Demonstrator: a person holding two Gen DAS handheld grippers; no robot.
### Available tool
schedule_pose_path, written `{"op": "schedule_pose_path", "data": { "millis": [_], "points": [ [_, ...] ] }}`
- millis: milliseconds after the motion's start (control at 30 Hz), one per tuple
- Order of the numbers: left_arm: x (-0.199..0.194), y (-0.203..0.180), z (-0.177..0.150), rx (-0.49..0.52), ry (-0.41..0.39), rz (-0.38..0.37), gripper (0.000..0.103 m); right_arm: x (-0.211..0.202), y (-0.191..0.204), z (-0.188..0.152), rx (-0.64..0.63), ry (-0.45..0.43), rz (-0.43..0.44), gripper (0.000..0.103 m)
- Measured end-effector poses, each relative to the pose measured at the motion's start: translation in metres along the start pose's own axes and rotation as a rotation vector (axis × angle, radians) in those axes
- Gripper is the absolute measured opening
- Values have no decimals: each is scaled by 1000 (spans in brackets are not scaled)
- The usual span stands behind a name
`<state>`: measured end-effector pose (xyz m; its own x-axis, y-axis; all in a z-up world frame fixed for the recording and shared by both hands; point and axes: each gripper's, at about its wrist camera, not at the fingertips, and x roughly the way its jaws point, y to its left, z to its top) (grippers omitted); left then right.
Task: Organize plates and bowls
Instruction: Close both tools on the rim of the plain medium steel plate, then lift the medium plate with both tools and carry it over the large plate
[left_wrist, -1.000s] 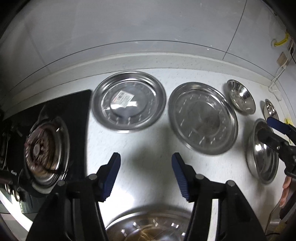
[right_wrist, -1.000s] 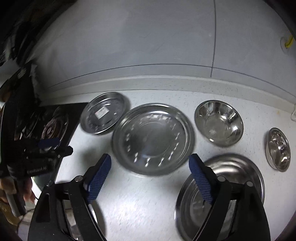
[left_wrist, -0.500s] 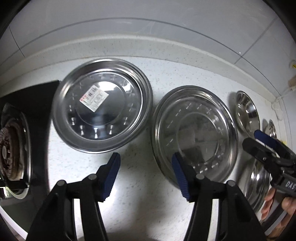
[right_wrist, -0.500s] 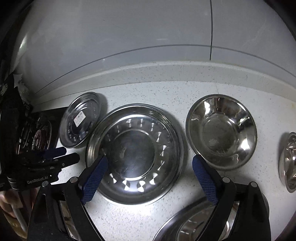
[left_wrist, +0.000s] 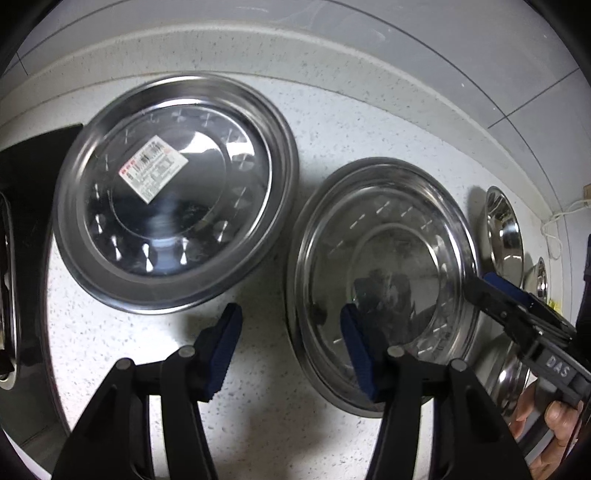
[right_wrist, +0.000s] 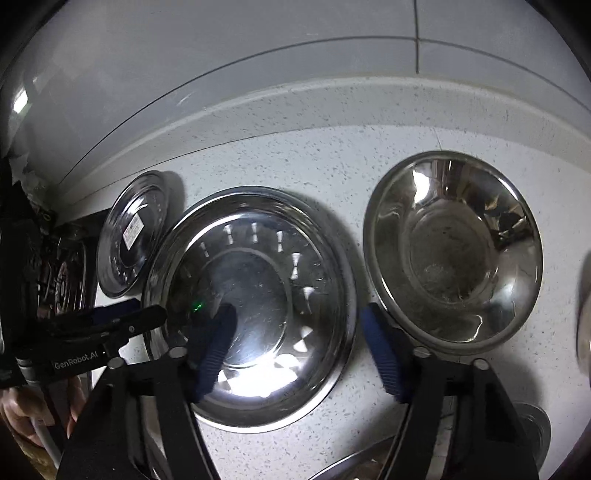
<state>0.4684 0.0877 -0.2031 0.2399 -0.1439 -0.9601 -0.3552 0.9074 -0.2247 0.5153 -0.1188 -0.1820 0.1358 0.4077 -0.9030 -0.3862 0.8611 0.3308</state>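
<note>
The plain steel plate (left_wrist: 384, 280) lies flat on the speckled white table (left_wrist: 325, 122) and serves as the landmark here. To its left, just beside it with a narrow strip of table between the rims, lies the labelled steel plate (left_wrist: 173, 229), which carries a white and red sticker (left_wrist: 153, 168) off-centre; beyond that plate's left edge the black gas stove (left_wrist: 22, 206) begins. The left tool (left_wrist: 291, 350) hovers low at the near-left rim of the plain plate with its blue pads spread wide and nothing between them, the right pad (left_wrist: 356, 354) over the plate's rim and the left pad over bare table. In the right wrist view the same plain steel plate (right_wrist: 255, 306) fills the centre, and the right tool (right_wrist: 299, 350) stands open and empty over its right half: its left finger is above the plate's well, and its right finger is above the table in the gap between the plate and the large steel bowl (right_wrist: 454, 251). That bowl sits upright to the plate's right, close to it but apart. Farther right of the bowl, a smaller steel bowl (left_wrist: 541, 277) shows edge-on in the left wrist view. Near the plate's front right, part of another steel dish (left_wrist: 502, 373) shows behind the right tool, too hidden to name more closely.
</note>
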Motion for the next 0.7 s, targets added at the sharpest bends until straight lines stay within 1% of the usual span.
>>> {"op": "schedule_pose_path", "data": {
  "millis": [33, 67, 100, 133, 167, 200, 233, 267, 333, 367, 400, 533, 600, 700],
  "points": [
    [1, -1, 1, 5, 4, -8, 47, 2, -1, 1, -1, 5, 4, 53],
    [2, -1, 1, 7, 0, -11, 46, 3, -3, 2, -2, 10, 3, 50],
    [2, -2, 2, 7, 0, -11, 40, 4, -5, 3, -4, 16, 3, 46],
    [3, -2, 3, 9, -4, -11, 32, 6, -6, 3, -5, 20, 1, 42],
    [4, -3, 3, 10, -3, -15, 27, 8, -7, 4, -3, 23, -3, 39],
    [5, -2, 4, 8, 1, -20, 17, 10, -8, 5, 0, 27, -8, 34],
    [6, -2, 4, 8, 4, -19, 10, 12, -9, 5, -2, 28, -15, 28],
    [7, -3, 4, 9, 2, -9, 9, 13, -10, 5, -6, 30, -27, 25],
    [5, 2, 2, -2, 2, -11, 9, 14, -11, 4, -15, 23, -50, 14],
    [3, 6, 2, -9, 3, -6, 9, 14, -11, 4, -18, 20, -61, 10],
    [2, 8, 1, -16, 5, -8, 8, 13, -11, 4, -15, 16, -56, 8],
    [-9, 6, -2, -16, -20, -7, 9, 1, -5, 2, -32, -32, -76, 8],
    [-22, 5, -5, -19, -37, -17, 9, -13, 0, 3, -35, -59, -74, 8],
    [-53, 6, -10, -18, -69, -39, 9, -39, 13, 3, -35, -108, -56, 8]
  ]
}}
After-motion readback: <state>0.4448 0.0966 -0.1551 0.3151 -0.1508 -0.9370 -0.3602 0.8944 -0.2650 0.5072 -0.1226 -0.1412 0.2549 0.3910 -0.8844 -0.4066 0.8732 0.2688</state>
